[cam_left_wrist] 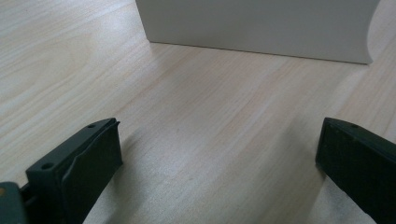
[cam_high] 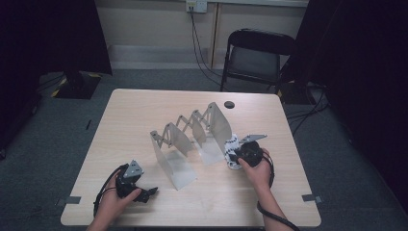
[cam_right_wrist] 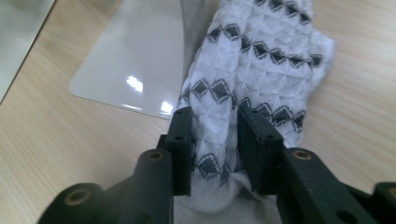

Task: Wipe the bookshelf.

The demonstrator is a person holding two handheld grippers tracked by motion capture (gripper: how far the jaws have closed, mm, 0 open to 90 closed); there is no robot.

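The right gripper (cam_right_wrist: 215,140) sat closest to its own camera, its two black jaws pressed on a fold of the white cloth with grey diamond rows (cam_right_wrist: 252,60), grasping it. That right gripper view showed the knit pattern and the cloth lying against the glossy base plate (cam_right_wrist: 135,60) of the white accordion rack (cam_high: 192,139). The high view gave the wider layout instead: the cloth (cam_high: 232,149) lay on the table (cam_high: 144,106) at the rack's right end, touching its last panel, with the right gripper (cam_high: 240,153) on it. The left gripper (cam_left_wrist: 219,154) stood released, jaws wide apart over bare wood, holding nothing. In the high view it (cam_high: 149,191) rested near the front left corner, short of the rack's nearest panel (cam_left_wrist: 257,28).
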